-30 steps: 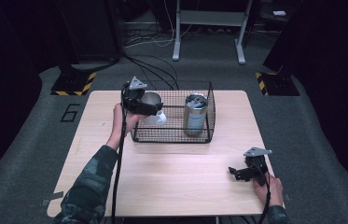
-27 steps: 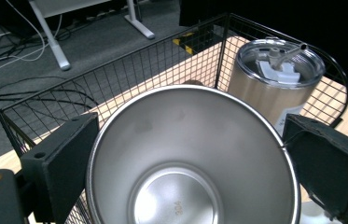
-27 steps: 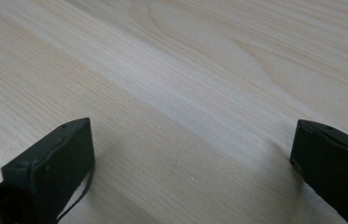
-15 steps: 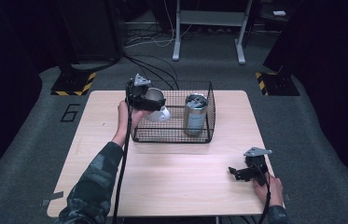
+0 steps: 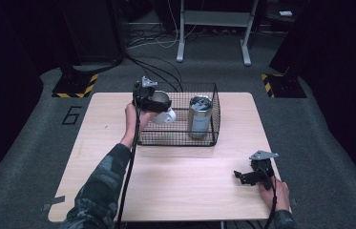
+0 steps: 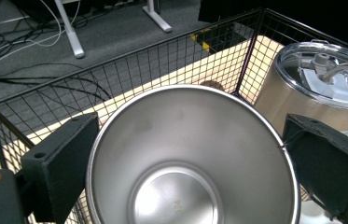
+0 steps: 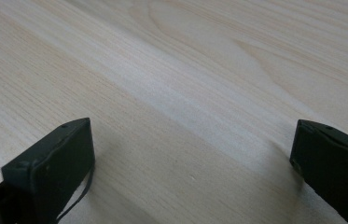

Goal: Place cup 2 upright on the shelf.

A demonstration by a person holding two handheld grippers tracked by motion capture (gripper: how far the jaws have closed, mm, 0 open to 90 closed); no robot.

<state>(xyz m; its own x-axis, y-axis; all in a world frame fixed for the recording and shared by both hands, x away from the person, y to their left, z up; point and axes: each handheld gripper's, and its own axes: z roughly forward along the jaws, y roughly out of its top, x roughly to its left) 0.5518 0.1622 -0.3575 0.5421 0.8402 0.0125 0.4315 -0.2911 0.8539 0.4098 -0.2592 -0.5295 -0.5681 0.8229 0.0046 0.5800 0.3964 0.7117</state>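
Left gripper (image 6: 190,158) clamped on steel cup (image 6: 192,158) — above wire basket's (image 6: 129,70) left rim, lidded tumbler (image 6: 321,88) close alongside.

1. High view: table (image 5: 175,191) is lit evenly from above, the room around it is very dark, upper corners almost black
2. Pic is soft and a bit grainy, small details smeared; wire basket (image 5: 178,140) throws only a faint shadow on the wood
3. Left gripper view: steel cup (image 6: 190,158) is sharp enough, w/ a bright reflection at its bottom & dull patches on the inner wall; lines bend toward the edges
4. Right gripper view: bright, warm wood; near black pads (image 7: 55,168) are blurred, soft shadows lie under them
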